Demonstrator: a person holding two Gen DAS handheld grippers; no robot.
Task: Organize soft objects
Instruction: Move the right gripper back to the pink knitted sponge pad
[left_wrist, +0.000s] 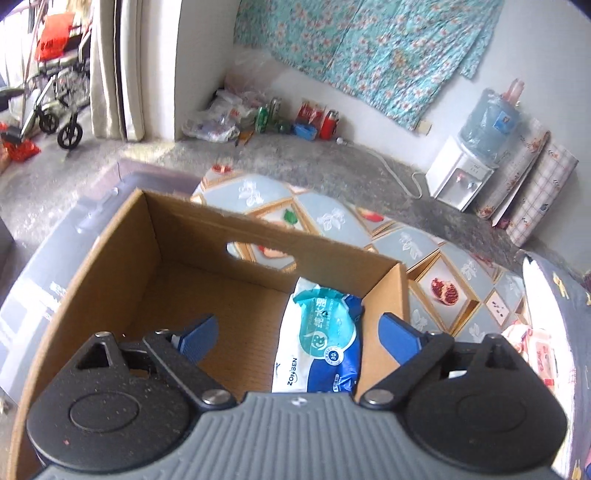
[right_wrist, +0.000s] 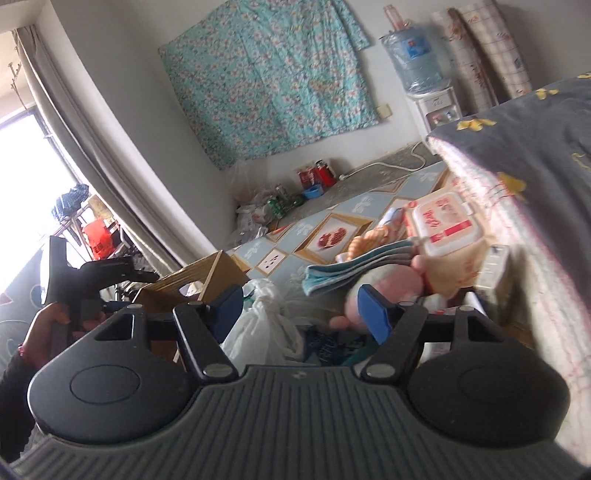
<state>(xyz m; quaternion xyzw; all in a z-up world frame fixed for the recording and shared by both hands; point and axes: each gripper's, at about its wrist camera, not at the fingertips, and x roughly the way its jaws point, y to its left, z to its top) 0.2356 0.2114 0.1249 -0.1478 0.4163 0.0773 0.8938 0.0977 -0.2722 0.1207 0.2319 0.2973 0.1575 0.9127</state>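
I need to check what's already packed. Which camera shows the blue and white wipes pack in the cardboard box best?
The left wrist view: it looks down into the cardboard box, where the wipes pack lies against the right wall. The right wrist view shows only the box's outside, not the pack.

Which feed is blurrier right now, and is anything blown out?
Right wrist view: motion smear on the wipes tub and bedspread, window blown out white. Left wrist view: sharper, wipes pack label readable in the cardboard box, only fisheye bending at edges.
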